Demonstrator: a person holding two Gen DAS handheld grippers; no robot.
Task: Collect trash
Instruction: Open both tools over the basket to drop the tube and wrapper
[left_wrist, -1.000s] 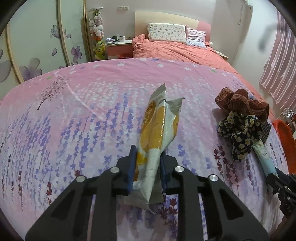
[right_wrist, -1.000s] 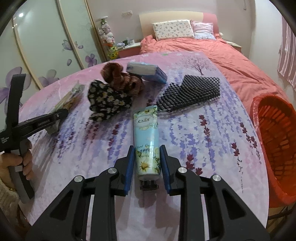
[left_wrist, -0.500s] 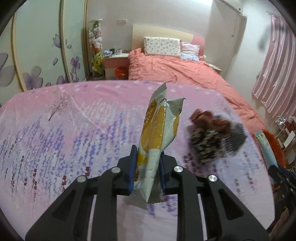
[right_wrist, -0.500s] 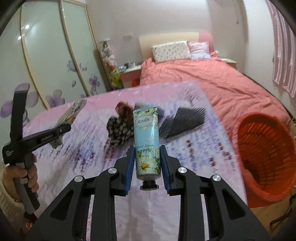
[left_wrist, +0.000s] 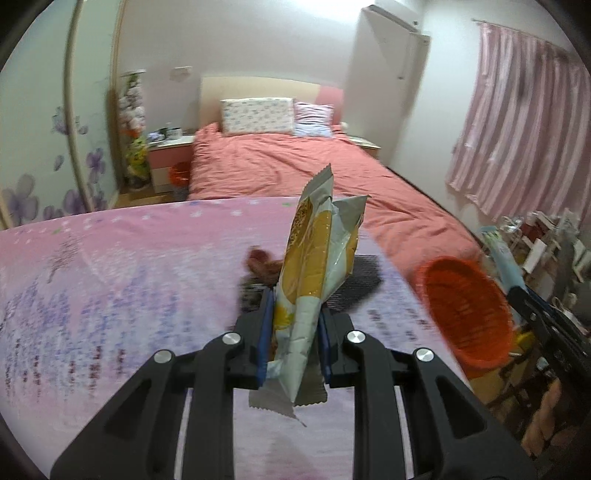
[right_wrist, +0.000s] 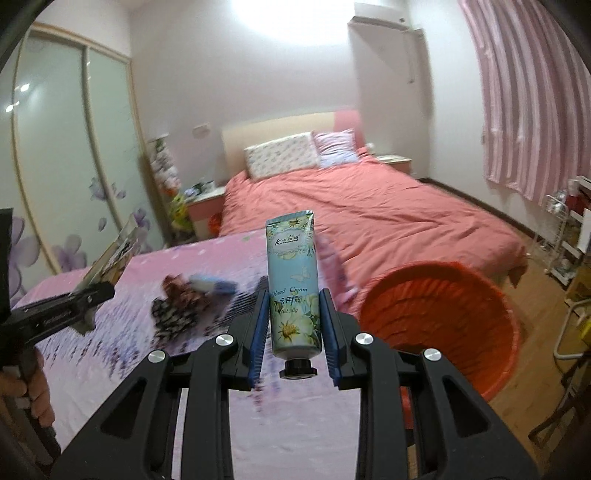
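Above the pink flowered surface (left_wrist: 110, 295), beside the orange basket (right_wrist: 439, 317), left gripper (left_wrist: 293, 332) fingers pinch a light, crinkly snack wrapper (left_wrist: 314, 266) low down, right gripper (right_wrist: 295, 328) fingers clamp a soft hand-cream tube (right_wrist: 293, 280) near its cap.

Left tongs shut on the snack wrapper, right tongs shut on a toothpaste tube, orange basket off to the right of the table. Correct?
One error: the right tongs hold a hand cream tube, not toothpaste; the right wrist view shows "Hand Cream" printed on it. The rest stands: the left tongs are shut on the snack wrapper, and the orange basket sits to the right of the table.
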